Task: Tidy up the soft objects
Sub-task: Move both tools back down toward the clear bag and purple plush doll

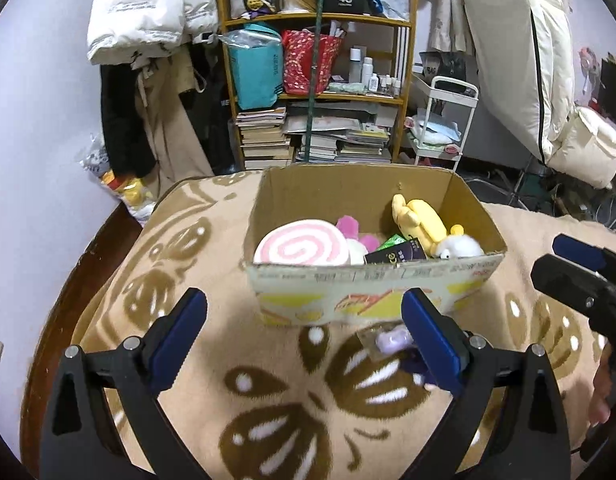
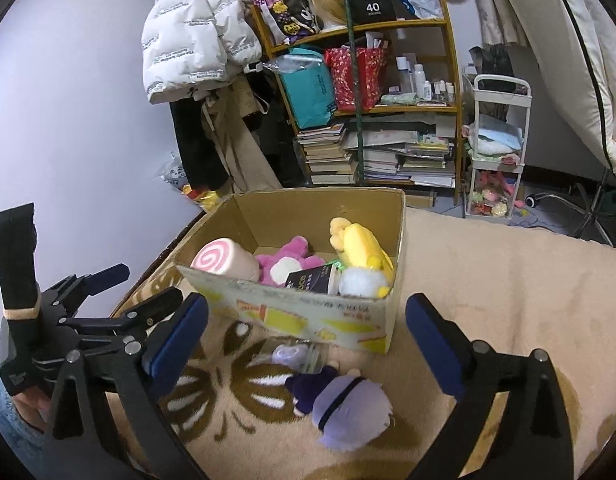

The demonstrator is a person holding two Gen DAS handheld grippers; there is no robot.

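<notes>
A cardboard box stands on a beige patterned blanket. Inside lie a pink swirl roll plush, a pink plush, a yellow plush, a white fluffy toy and a dark packet. A purple plush doll lies on the blanket in front of the box, beside a small clear packet. My left gripper is open and empty, the doll by its right finger. My right gripper is open and empty, above the doll.
A wooden shelf with books, bags and bottles stands behind, with jackets hanging to its left. A white cart stands at the right. The blanket's dark wooden edge runs along the left.
</notes>
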